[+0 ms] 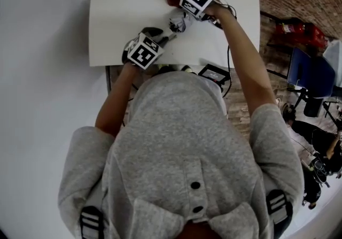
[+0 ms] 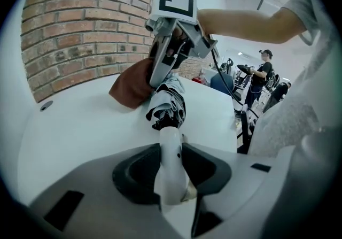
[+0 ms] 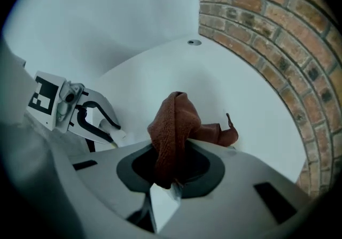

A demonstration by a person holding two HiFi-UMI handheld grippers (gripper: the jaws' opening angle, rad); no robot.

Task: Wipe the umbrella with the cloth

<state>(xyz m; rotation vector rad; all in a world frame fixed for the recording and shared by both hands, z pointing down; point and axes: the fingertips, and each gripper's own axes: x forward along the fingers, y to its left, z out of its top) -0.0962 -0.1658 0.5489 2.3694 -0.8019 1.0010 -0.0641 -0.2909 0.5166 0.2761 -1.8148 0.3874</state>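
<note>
Left hand-held gripper [image 2: 172, 171] clamps the umbrella [image 2: 166, 105] handle; right hand-held gripper [image 3: 170, 179] pinches the cloth [image 3: 173, 131]; white tabletop [image 3: 160, 67] ahead, brick wall [image 3: 256, 35] beyond.

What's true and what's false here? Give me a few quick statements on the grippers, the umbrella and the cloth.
1. The left gripper is shut on the umbrella's white handle. True.
2. The right gripper is empty. False: its jaws are shut on the brown cloth.
3. The umbrella is opened out. False: it is folded, with its canopy bunched, and it lies on the white table.
4. The cloth is blue. False: it is reddish brown.
5. A brick wall stands beside the table. True.
</note>
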